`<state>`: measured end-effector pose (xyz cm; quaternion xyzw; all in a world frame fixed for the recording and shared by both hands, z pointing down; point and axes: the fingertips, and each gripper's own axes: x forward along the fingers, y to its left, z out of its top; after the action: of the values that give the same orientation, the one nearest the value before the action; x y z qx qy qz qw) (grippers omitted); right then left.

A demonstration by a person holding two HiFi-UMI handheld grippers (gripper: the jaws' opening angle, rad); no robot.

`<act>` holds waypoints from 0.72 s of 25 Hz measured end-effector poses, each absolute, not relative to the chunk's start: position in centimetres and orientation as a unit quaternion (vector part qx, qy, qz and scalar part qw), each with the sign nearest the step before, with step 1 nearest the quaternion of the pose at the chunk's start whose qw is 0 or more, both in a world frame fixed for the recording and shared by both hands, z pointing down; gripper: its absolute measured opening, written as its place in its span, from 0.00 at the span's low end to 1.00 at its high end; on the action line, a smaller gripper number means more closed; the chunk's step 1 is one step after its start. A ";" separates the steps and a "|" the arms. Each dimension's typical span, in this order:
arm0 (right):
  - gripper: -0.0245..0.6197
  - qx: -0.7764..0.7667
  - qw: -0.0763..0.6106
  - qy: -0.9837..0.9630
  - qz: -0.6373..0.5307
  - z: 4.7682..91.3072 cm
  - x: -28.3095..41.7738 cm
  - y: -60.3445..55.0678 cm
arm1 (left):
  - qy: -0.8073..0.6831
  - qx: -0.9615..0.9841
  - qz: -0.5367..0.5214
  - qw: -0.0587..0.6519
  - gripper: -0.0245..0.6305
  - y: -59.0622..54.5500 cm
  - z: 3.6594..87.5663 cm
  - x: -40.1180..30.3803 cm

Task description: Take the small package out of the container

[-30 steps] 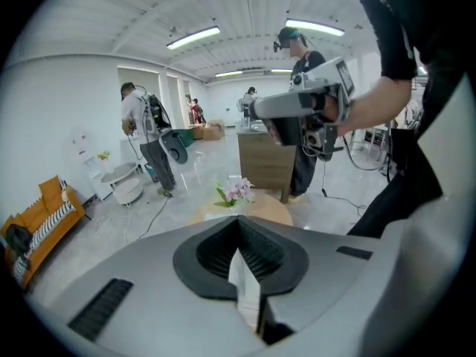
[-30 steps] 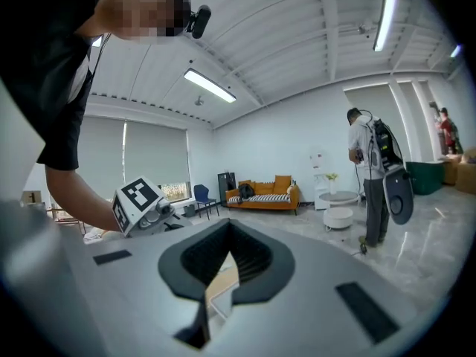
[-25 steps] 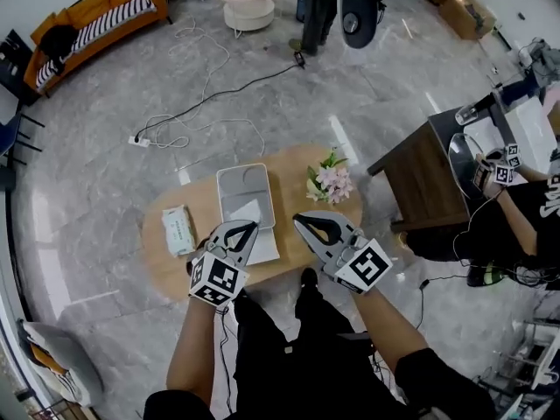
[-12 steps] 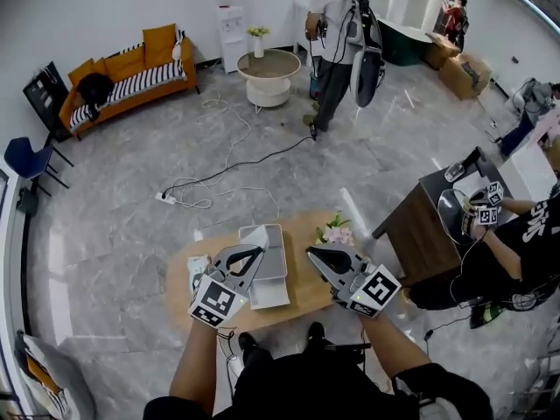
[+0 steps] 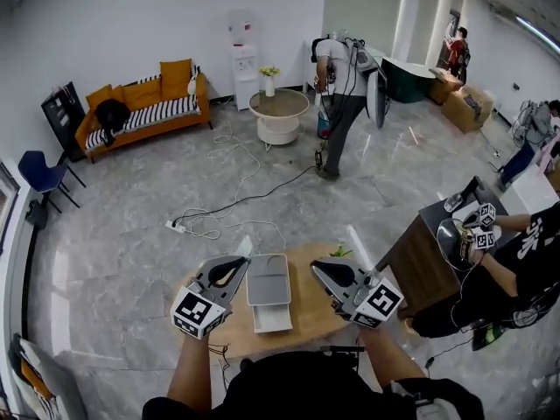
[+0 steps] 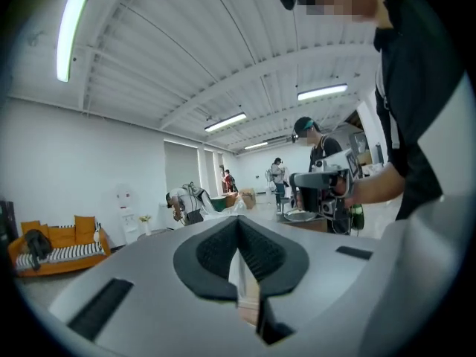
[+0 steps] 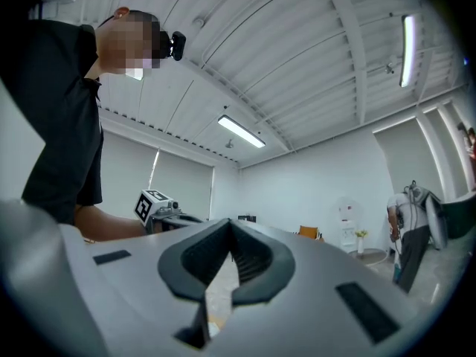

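A table [image 5: 303, 315] stands nearest, with the container [image 5: 268, 278] on its middle and a flat piece [image 5: 273, 319] lying against the container's near edge. The left gripper [image 5: 241, 262] hangs over the table's left part and the right gripper [image 5: 317, 268] over its right part, with the container between them. Just right of the table stands a desk [image 5: 413, 261] with a seated person [image 5: 516, 269] on its right. A cable [image 5: 236, 201] trails over the floor beyond the table towards the far wall, where a sofa [image 5: 144, 103] stands at the left, a round table [image 5: 278, 116] right of it, and a standing person [image 5: 343, 94] further right.
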<state>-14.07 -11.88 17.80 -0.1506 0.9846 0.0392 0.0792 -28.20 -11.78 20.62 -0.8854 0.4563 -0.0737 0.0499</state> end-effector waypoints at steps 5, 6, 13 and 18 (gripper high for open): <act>0.06 -0.127 0.082 0.987 0.045 17.6 -14.2 -11.6 | 0.449 -0.893 -0.007 0.032 0.06 -10.8 19.3 -29.4; 0.06 -0.123 0.087 0.988 0.044 17.4 -14.2 -11.6 | 0.445 -0.895 -0.003 0.030 0.06 -10.6 19.4 -29.3; 0.05 -0.106 0.077 0.991 0.019 19.6 -14.6 -12.9 | 0.404 -0.914 0.035 -0.005 0.06 -10.7 21.3 -28.4; 0.05 -0.101 0.084 0.991 0.010 20.0 -15.2 -13.6 | 0.376 -0.925 0.058 -0.018 0.06 -10.5 21.1 -28.1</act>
<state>-15.18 -13.64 19.99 -0.1006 0.9913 0.0102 0.0838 -28.07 -10.47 21.11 -0.9247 0.3758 0.0584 -0.0177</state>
